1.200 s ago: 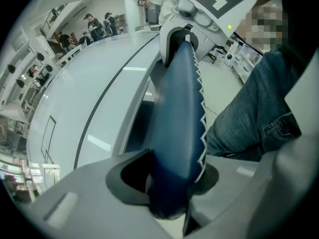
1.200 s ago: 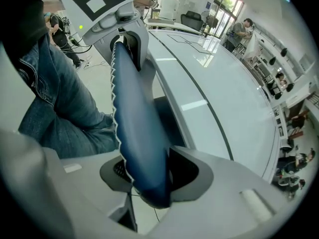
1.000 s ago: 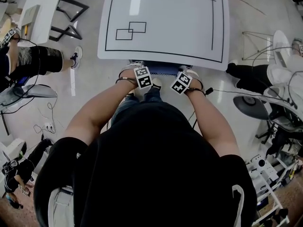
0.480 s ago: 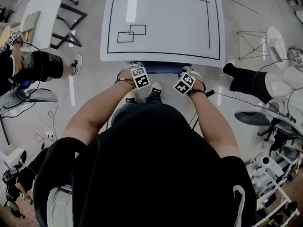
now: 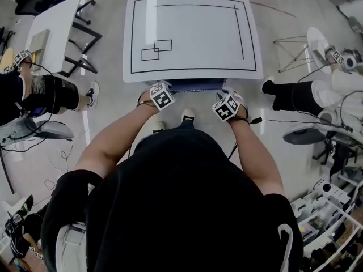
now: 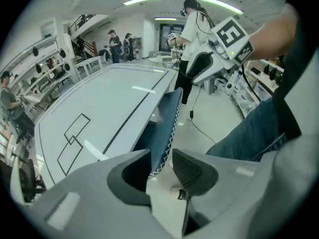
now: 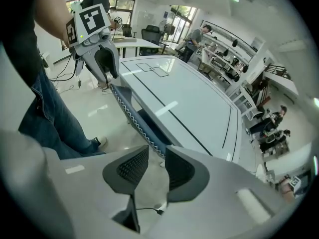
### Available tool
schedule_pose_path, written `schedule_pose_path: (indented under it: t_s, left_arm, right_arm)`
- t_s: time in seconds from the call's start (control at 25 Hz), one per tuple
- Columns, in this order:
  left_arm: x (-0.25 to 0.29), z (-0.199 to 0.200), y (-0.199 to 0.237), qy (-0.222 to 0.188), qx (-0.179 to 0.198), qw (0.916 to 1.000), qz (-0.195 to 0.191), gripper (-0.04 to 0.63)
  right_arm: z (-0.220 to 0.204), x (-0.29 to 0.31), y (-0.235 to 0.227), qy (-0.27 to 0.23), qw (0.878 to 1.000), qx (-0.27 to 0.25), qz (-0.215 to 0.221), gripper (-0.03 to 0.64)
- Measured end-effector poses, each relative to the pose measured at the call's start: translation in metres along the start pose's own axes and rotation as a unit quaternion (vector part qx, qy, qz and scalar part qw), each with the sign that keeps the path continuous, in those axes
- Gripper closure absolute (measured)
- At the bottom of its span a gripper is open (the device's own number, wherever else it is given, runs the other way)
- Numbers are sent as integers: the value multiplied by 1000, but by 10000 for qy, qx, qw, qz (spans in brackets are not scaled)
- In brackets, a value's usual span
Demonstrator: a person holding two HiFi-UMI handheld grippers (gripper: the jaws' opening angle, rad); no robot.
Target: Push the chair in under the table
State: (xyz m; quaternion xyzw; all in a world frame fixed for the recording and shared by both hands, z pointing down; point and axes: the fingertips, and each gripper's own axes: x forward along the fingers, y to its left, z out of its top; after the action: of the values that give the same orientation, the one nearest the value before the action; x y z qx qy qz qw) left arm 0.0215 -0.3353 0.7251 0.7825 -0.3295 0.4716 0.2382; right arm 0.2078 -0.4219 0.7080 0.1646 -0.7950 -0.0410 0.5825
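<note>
left gripper point(image 6: 160, 158), right gripper point(image 7: 156, 156): partly open, just closing, chair point(image 5: 195, 85) edge between tips, unclamped | risk: jaws catch edge, tug chair out from table point(image 5: 193, 33)

Indoor, bright, even. Light comes from overhead: ceiling strip lights point(image 6: 142, 0) burn out to white in the left gripper view, and another sits at the top edge of the right gripper view. White table top point(image 5: 193, 38) carries a long pale glare streak on its left half in the head view, and bar-shaped reflections in both gripper views. Glossy floor point(image 5: 108, 103) shows scattered highlights. Shadows soft and faint, darkest beneath the table edge. Black shirt point(image 5: 187, 208) reads as a flat mass, little detail. Strong fisheye bend throughout; gripper views have black vignetted corners. Near field soft, far room fairly sharp.
</note>
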Motion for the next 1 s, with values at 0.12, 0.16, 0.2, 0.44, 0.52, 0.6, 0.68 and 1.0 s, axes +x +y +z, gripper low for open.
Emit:
schedule_pose_path:
  t_s: [0.12,0.16,0.2,0.44,0.52,0.6,0.68,1.0]
  left_arm:
    - [-20,15,6,-373,-187,9991,-16,348]
    - [-28,20,7,-496,-250,9985,-20,348]
    - [-39,24,7,-613,-327,9976,-22,348]
    - [-92,41,17,-1313,-635,9893,16,353]
    - [-110,46,22,-1488,-637,9868,81,353]
    - [-127,50,26,-1684,-669,9834,127,353]
    - [-145,53,31,-1881,-696,9795,168,353]
    - [-201,53,46,-2478,-872,9647,189,356]
  right_arm:
    - [6,-20,-11,-178,9991,345,-198,482]
    - [10,-27,-13,-243,9984,448,-240,482]
    - [13,-35,-14,-313,9976,539,-287,482]
    - [40,-84,-27,-815,9894,1005,-652,483]
    - [49,-100,-29,-974,9858,1153,-733,483]
    - [58,-115,-29,-1131,9817,1321,-777,483]
    - [66,-129,-30,-1304,9763,1527,-804,485]
    - [93,-173,-36,-1921,9499,2243,-1025,492]
